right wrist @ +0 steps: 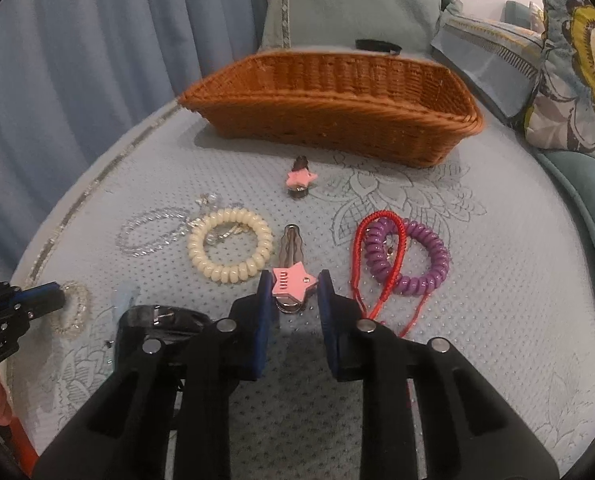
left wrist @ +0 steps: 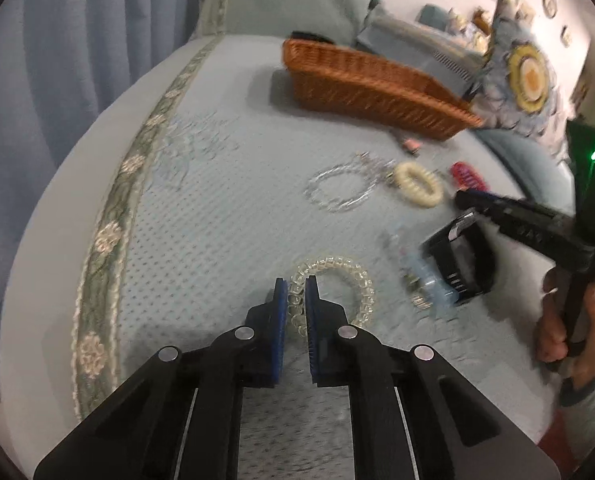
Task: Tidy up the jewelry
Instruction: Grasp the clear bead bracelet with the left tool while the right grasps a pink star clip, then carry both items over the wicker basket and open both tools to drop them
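My left gripper is shut on the rim of a clear coil bracelet lying on the bedspread; it also shows in the right wrist view. My right gripper has its jaws on both sides of a pink star hair clip, touching or nearly touching it; I cannot tell whether it grips. A cream coil bracelet, a clear bead bracelet, a purple coil bracelet, a red cord and a second pink star clip lie around. A brown wicker basket stands behind them.
A black watch and a pale blue bead piece lie between the grippers. A floral cushion and teal pillows sit at right. Blue curtains hang at left. The bedspread's edge with its embroidered trim runs at left.
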`<state>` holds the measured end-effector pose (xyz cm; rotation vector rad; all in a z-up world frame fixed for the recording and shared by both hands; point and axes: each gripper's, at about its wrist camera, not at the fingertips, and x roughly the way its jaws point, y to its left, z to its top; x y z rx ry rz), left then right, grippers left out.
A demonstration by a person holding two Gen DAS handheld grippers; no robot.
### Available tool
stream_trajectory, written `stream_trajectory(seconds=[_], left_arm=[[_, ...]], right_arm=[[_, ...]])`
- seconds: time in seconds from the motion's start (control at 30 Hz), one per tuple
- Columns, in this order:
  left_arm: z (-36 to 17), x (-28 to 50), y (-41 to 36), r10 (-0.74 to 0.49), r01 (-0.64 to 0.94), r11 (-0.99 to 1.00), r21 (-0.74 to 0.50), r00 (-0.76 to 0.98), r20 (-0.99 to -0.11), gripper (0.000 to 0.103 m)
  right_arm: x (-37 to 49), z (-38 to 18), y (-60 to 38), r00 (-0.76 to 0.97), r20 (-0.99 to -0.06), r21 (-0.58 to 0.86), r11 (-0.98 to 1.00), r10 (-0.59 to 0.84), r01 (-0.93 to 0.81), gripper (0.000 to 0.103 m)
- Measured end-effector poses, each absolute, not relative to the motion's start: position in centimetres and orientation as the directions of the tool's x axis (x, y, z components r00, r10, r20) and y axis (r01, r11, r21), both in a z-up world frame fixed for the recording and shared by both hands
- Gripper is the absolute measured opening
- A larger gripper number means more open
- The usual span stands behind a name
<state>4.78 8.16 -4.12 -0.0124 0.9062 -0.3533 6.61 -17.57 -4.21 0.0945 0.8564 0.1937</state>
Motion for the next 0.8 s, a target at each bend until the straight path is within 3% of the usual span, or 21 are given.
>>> stream_trajectory(seconds=[0.23,0.53,0.8], left_arm=[[-1.7,3.8,6.9,-0.405,0.349,0.909,-0.226,0.617,-0.674,0.007],[6.1,8.2,2.4,-0.407,0.362,0.912,-0.195,0.731,-0.548,0.007],[6.7,19.6,-2.7,-0.379,0.346,0.923,-0.169,0.74,-0.555,0.007]], right_arm=[[5.0,-1.9,-18.6,0.687,-0.689,0.185,0.973,0.23,-0.141,0.02],[8.7,6.2,-21.3,0.795,-0.578,0.135,0.982,0.183,-0.129,0.02],[18.9,4.6,-23.1,0.74,-0.649,0.177,0.981,0.176,-0.077,0.02]])
